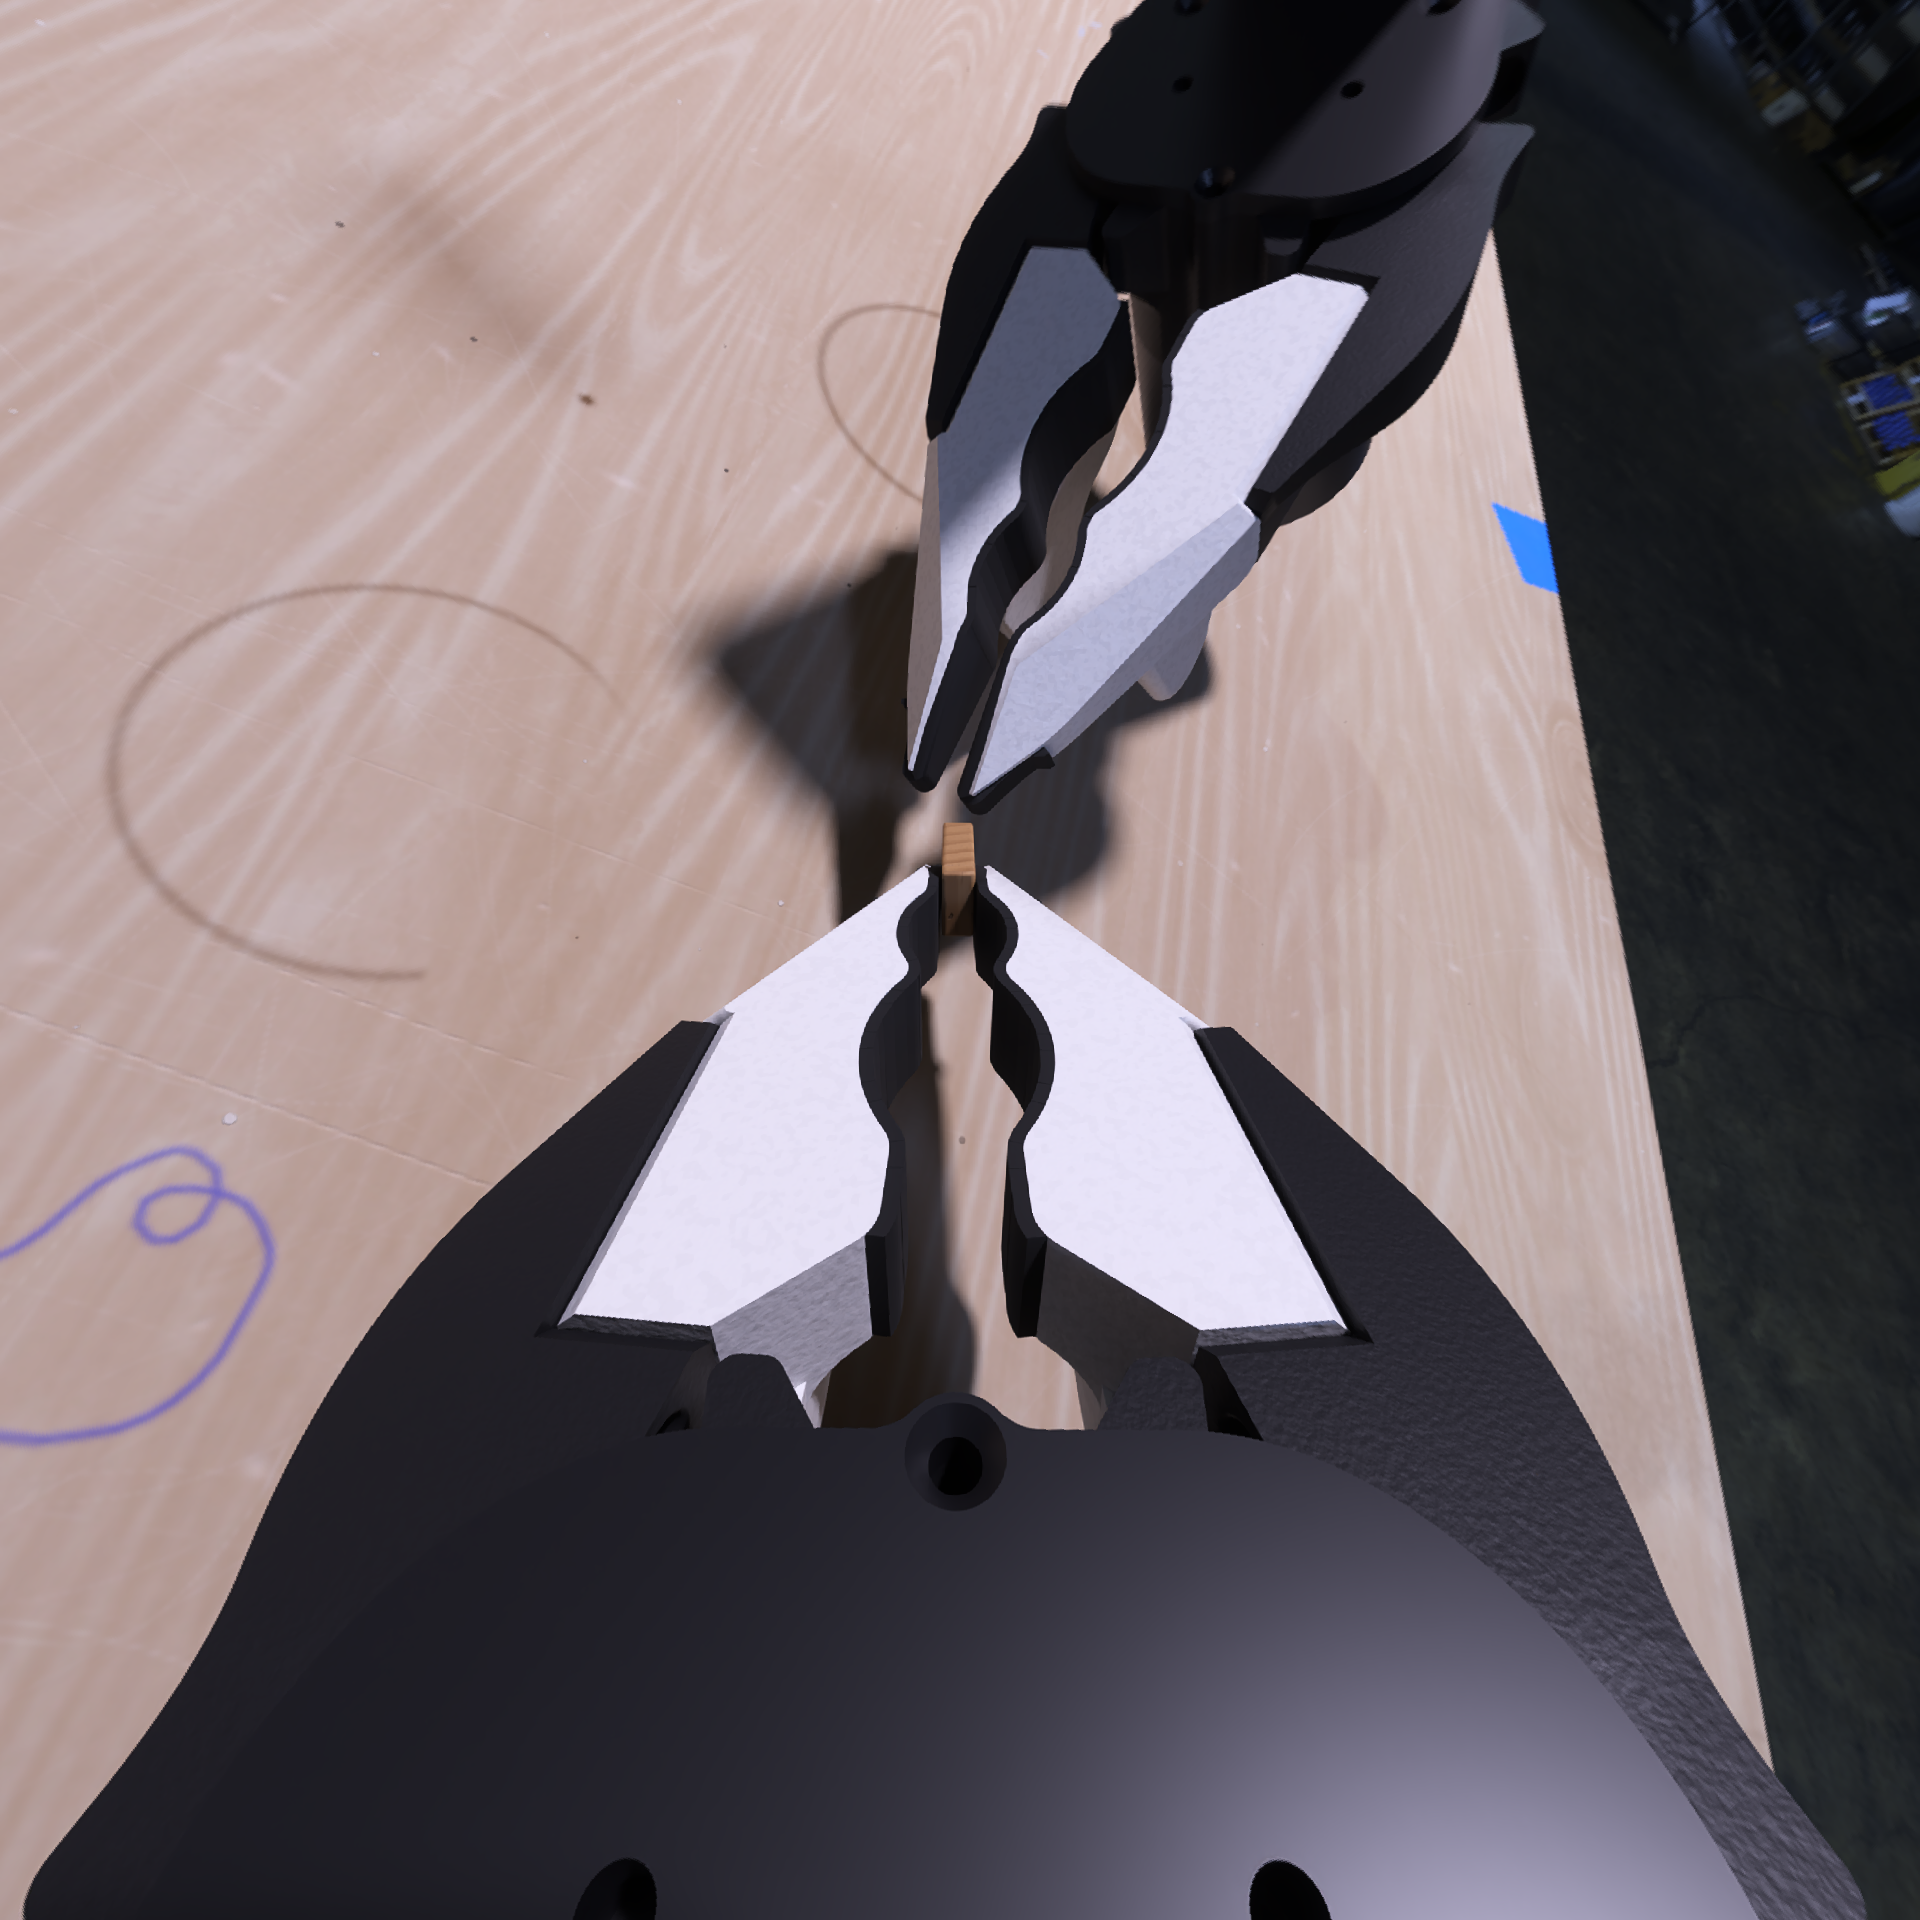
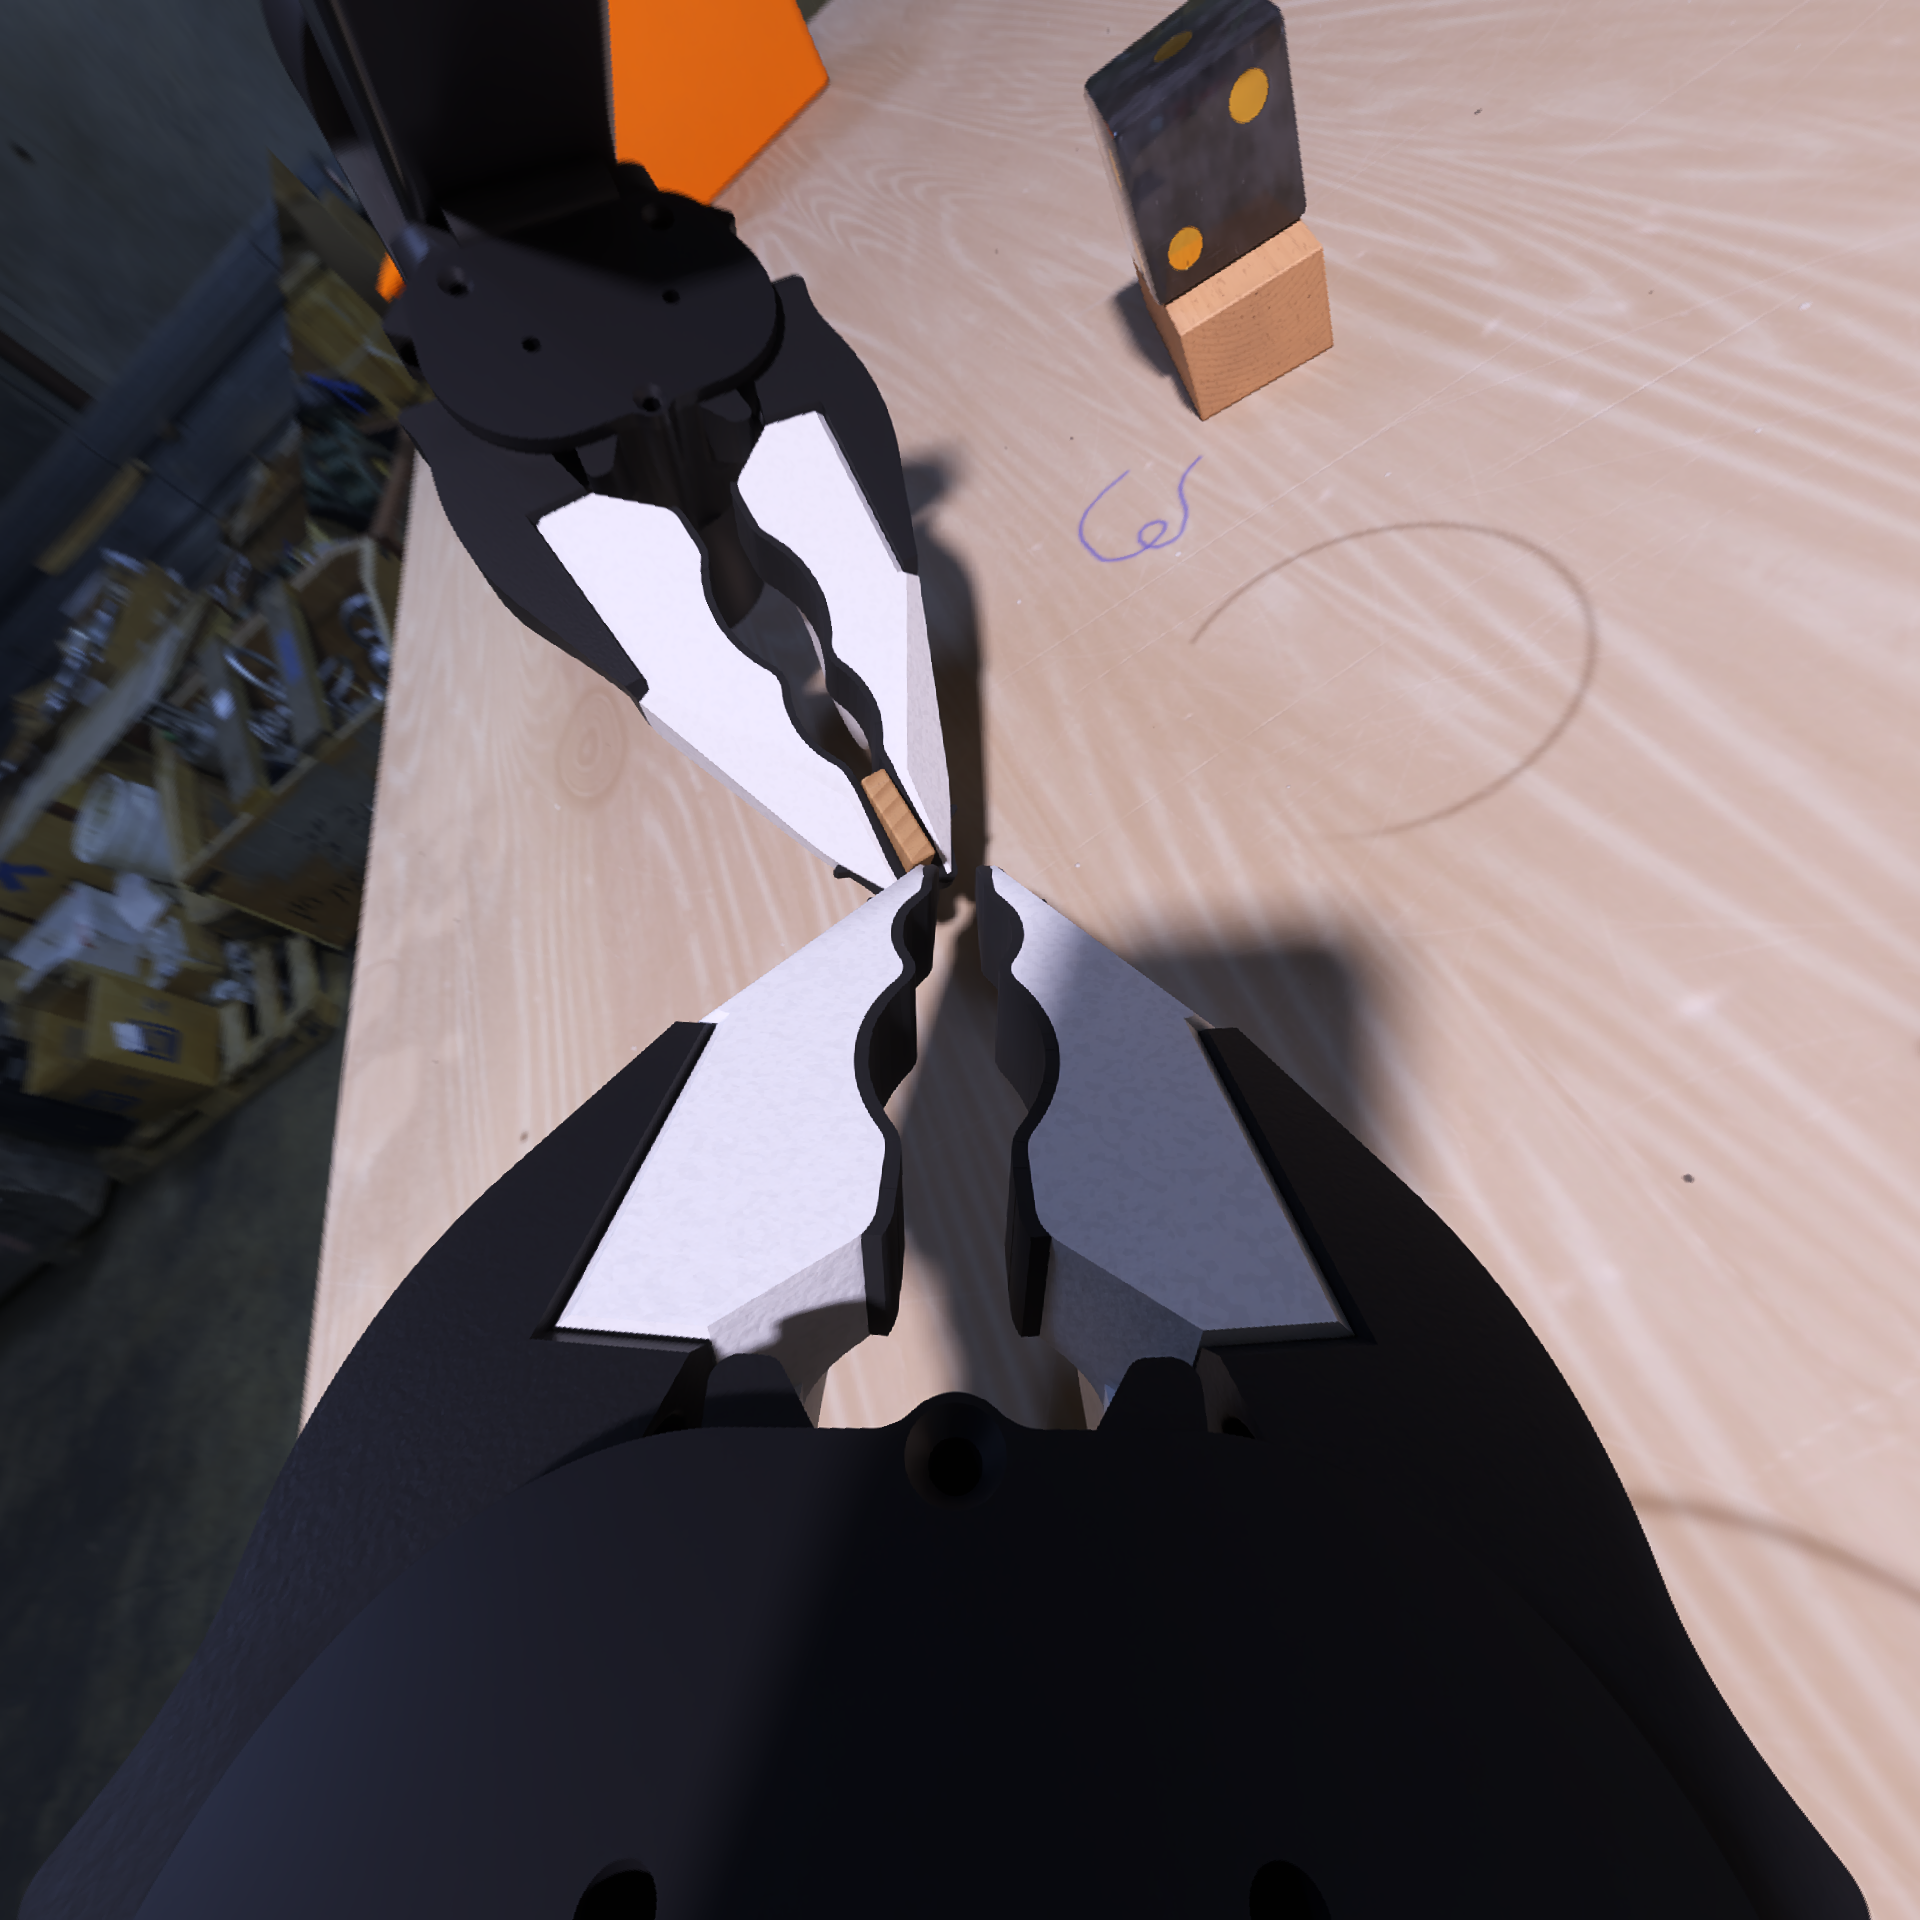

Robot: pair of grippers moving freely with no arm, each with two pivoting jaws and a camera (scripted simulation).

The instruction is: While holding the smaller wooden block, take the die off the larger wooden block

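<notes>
Between the fingertips of the left gripper (image 1: pixel 957 871), in the left wrist view, the smaller wooden block (image 1: pixel 957 878) is seen clamped above the table (image 1: pixel 416 416), while the right gripper (image 1: pixel 943 792) is met tip to tip, its fingers nearly closed on nothing. From the right wrist view, the die (image 2: pixel 1200 145) is shown seated on the larger wooden block (image 2: pixel 1247 327), well apart from the right gripper. The holding step appears done; next, the right gripper's fingers must be opened and carried to the die.
</notes>
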